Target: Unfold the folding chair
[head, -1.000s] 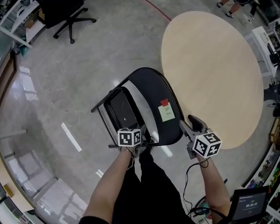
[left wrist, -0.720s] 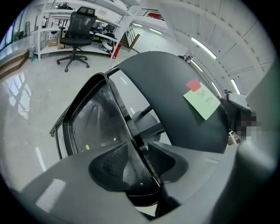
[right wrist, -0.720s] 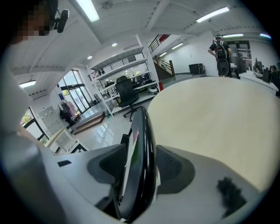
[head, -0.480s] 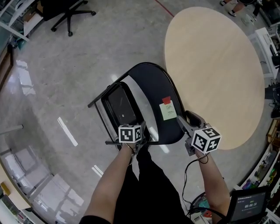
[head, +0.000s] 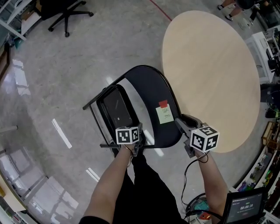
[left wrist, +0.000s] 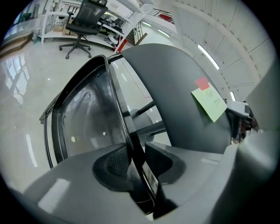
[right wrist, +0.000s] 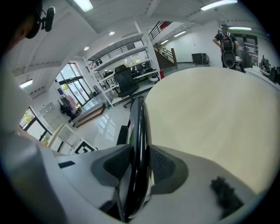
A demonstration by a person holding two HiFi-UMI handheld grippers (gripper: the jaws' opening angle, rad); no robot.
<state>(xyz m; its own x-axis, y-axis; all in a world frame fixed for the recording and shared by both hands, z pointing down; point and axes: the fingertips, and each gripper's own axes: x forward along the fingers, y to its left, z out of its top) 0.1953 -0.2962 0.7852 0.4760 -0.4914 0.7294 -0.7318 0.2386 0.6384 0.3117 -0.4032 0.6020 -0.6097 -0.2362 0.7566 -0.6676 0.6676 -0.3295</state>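
The black folding chair stands half-folded on the floor, its backrest bearing a green sticky note, its seat tilted up to the left. My left gripper is at the seat's near edge; its jaws are closing, and the thin black seat rim runs between the pads, which press on it. My right gripper sits on the backrest's right rim. Its jaws are also closing, and the black frame tube is pinched between them.
A round beige table stands right next to the chair's backrest on the right. A black office chair is at the far left. A screen and shelving crowd the right edge. A person stands beyond the table.
Both grippers have sunk a little and closed in on the chair: the left on the seat rim, the right on the backrest rim. The chair sits slightly further left in view.
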